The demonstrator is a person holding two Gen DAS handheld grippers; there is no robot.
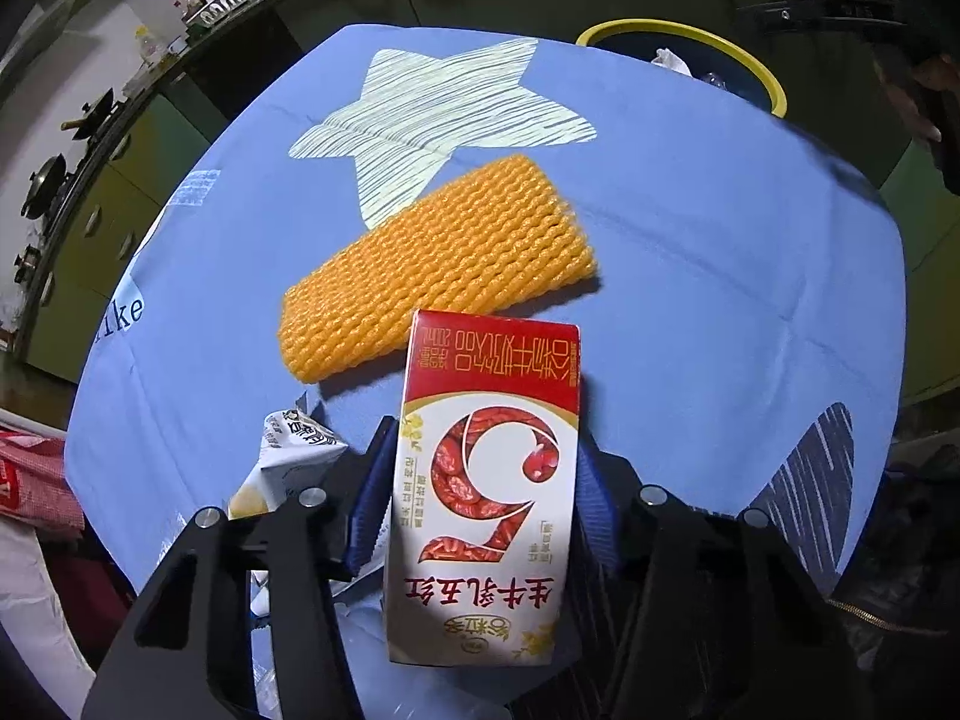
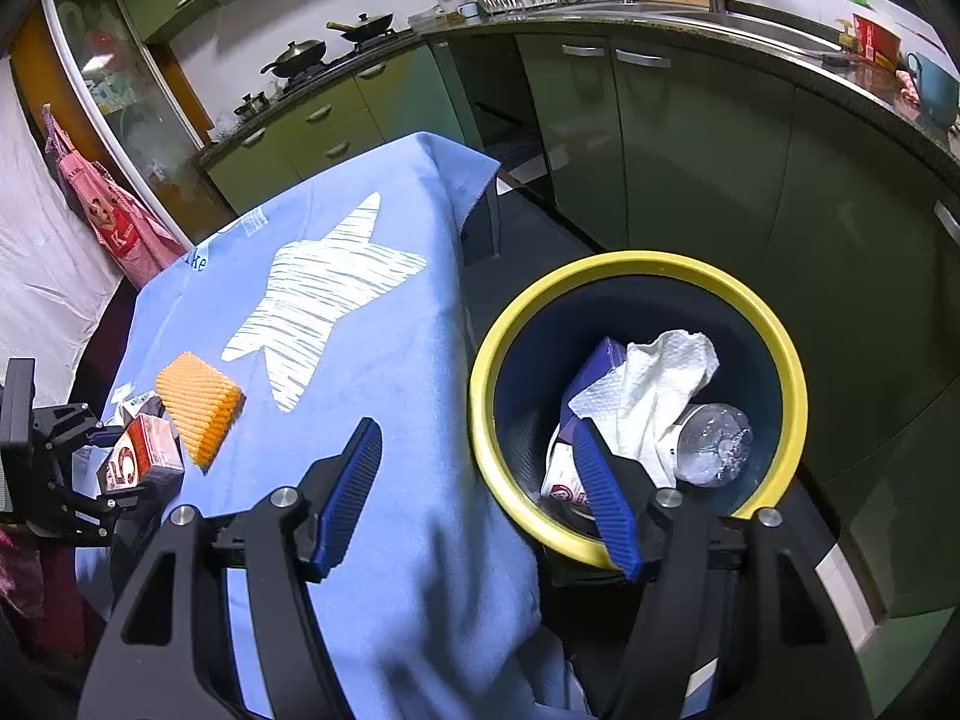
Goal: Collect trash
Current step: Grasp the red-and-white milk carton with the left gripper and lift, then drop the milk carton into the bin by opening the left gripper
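The left gripper (image 1: 486,480) is clamped on the red milk box (image 1: 489,480) at the near left of the table (image 1: 720,300). If the squeeze is weak, it could slip before reaching the far-right bin (image 2: 780,348). The right gripper (image 2: 480,492) is apart, holding nothing.

A blue tablecloth (image 2: 384,360) printed with a pale striped star (image 2: 312,300) covers the table, with green kitchen cabinets (image 2: 690,150) and black pans (image 2: 300,54) on the stove behind.
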